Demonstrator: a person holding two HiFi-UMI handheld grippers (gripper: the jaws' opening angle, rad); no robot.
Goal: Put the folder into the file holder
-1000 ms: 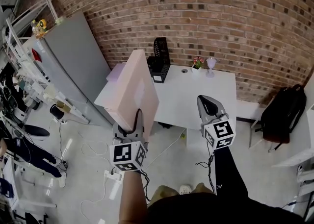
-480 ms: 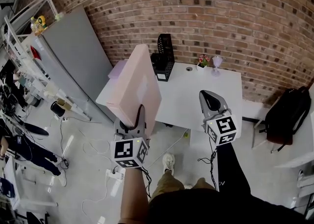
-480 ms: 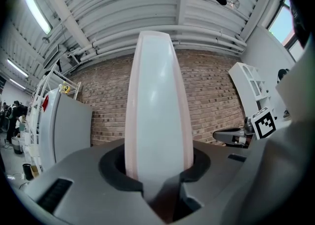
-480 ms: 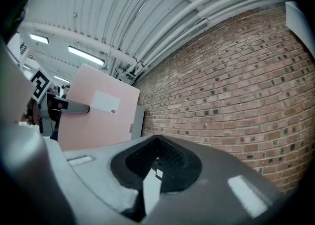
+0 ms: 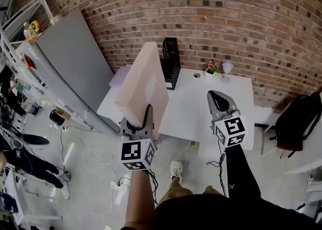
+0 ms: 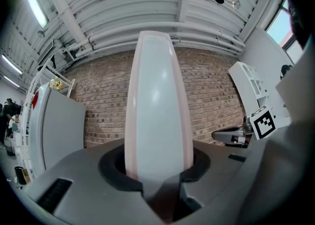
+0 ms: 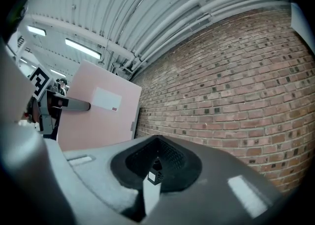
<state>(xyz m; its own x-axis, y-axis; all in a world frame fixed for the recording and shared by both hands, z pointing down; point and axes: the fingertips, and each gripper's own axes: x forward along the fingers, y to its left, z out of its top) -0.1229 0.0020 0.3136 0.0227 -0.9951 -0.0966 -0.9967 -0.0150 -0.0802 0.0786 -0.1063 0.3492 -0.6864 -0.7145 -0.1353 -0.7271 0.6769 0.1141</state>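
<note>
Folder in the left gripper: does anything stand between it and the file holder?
Nothing visible does. In the head view the folder, clamped upright in the left gripper, shows just left of the black file holder at the table's back edge.

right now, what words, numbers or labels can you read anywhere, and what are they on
No words or numbers can be read anywhere.
White label on the pink folder: a small red mark in its corner, too small to read.
Square black and white markers on the left cube and the right cube: patterns only, no letters or numbers.
</note>
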